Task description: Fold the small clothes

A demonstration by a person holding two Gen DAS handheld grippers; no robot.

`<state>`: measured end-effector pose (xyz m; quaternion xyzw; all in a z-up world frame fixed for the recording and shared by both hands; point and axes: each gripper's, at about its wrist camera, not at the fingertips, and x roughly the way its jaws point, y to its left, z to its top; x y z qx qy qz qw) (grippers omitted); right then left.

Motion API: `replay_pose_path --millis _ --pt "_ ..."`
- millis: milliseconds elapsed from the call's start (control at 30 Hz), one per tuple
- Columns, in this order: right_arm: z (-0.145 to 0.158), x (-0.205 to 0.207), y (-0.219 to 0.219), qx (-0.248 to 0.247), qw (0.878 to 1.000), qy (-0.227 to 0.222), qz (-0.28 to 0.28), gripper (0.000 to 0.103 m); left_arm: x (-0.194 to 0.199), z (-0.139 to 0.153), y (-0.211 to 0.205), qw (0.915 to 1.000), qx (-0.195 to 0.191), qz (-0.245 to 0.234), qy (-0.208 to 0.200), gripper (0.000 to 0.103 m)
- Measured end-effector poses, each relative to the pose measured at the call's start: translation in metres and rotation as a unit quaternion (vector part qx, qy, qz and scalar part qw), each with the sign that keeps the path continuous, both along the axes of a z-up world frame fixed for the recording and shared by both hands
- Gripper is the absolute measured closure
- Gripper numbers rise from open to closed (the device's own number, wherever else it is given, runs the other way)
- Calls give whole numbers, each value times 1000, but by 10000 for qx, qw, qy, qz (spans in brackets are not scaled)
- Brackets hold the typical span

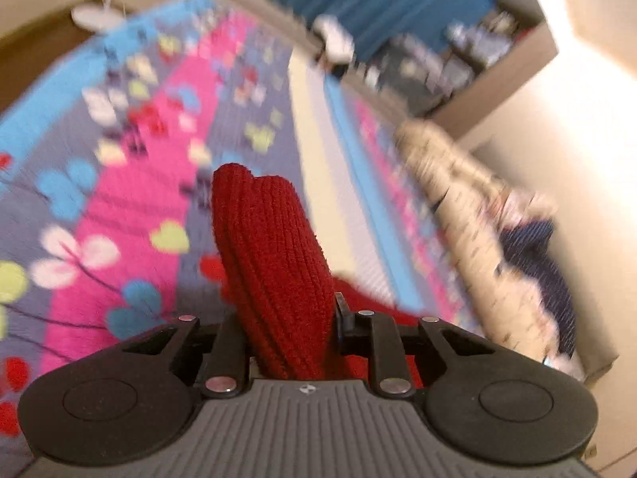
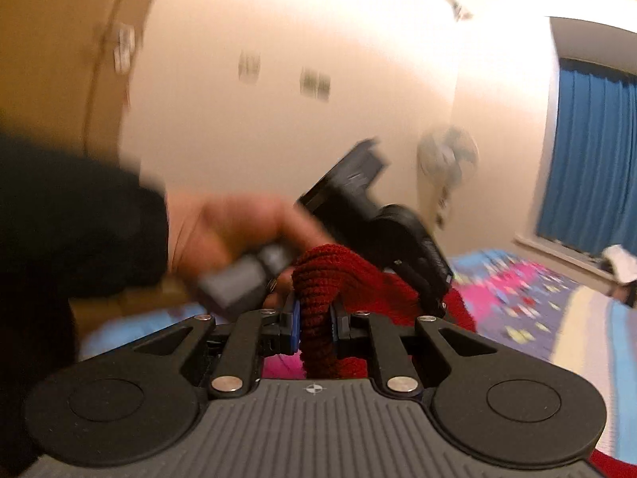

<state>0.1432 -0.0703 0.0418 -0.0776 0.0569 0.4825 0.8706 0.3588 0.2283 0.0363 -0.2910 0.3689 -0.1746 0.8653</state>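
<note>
Bright flowery bedspread [image 1: 131, 183] lies under both grippers. Left gripper [image 1: 292, 342] and right gripper [image 2: 314, 320] each pinch the red knit garment [image 1: 270, 263] between their fingers. It looks soft, light, floppy; hold thick bunched edges.

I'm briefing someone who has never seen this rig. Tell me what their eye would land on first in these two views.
The dark red ribbed knit garment fills the centre of both views, clamped in the left gripper and the right gripper. Behind it in the left wrist view spreads a bright bedspread of pink, blue and grey with flower shapes. In the right wrist view, a blurred hand holds the other gripper just past the garment.
</note>
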Motion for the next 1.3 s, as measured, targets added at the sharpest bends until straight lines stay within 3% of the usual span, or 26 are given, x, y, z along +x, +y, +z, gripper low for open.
replay_pose_path --millis 133,233,333,400,467,500,533,567,600,633,700,767,800,867,933,1033,1100,1133,1200,1233,1267,1300 --pt "19 -5 -20 905 9931 656 359 89 -46 19 26 9971 -322 681 -133 79" --pt "17 -9 -23 871 9902 1051 303 89 -66 5 24 9918 -259 1212 317 79" --pt "6 -10 -35 587 9883 1408 -30 89 -61 0 6 9888 31 1377 568 79" --pt "1 -4 -53 703 9802 1814 -370 89 -57 4 -11 9907 41 1304 387 79" --pt "3 3 -79 977 9694 2105 -799 89 -58 18 -37 9936 86 1127 -67 76" --pt "5 4 -98 1169 9619 2200 -1128 89 -61 24 -50 9943 58 1008 -333 68" --pt "7 3 -116 1326 9544 2209 -1507 89 -61 32 -66 9943 -54 850 -635 52" --pt "7 0 -140 1478 9414 2175 -2114 90 -62 41 -82 9936 -237 620 -914 41" --pt "5 -1 -160 1595 9276 2236 -2531 90 -64 46 -94 9923 -390 411 -1103 22" --pt "-1 -2 -184 1710 9078 2425 -2965 90 -67 49 -104 9899 -468 264 -1313 17" --pt "-23 6 -220 1633 8670 3009 -3620 90 -73 52 -125 9875 -203 102 -1559 19" --pt "-54 19 -250 1400 8073 3798 -4295 90 -67 45 -146 9894 217 -335 -1399 31" --pt "-66 23 -258 1293 7847 4042 -4518 90 -65 39 -154 9892 439 -555 -1284 42" --pt "-87 30 -267 1094 7546 4434 -4712 89 -62 28 -173 9851 883 -1012 -1078 52" --pt "-95 31 -281 1551 7417 4748 -4477 87 -67 11 -185 9760 1242 -1504 -971 63" --pt "-91 35 -283 1785 7486 4722 -4297 73 -82 -5 -206 9550 1734 -2176 -1027 63" --pt "-92 38 -287 1949 7385 4814 -4300 51 -89 -16 -215 9421 1959 -2531 -1003 63" --pt "-97 39 -291 2048 7298 4898 -4308 49 -93 -24 -216 9372 2062 -2641 -968 63" --pt "-105 38 -294 2239 7142 5060 -4286 49 -93 -35 -222 9279 2233 -2845 -907 63" --pt "-105 40 -295 2291 7121 5091 -4258 50 -95 -39 -225 9230 2320 -2936 -902 63" --pt "-104 44 -296 2296 7144 5089 -4217 57 -96 -44 -227 9181 2442 -2989 -901 63" --pt "-101 45 -293 2258 7238 5032 -4145 80 -97 -48 -229 9137 2563 -3029 -878 63"
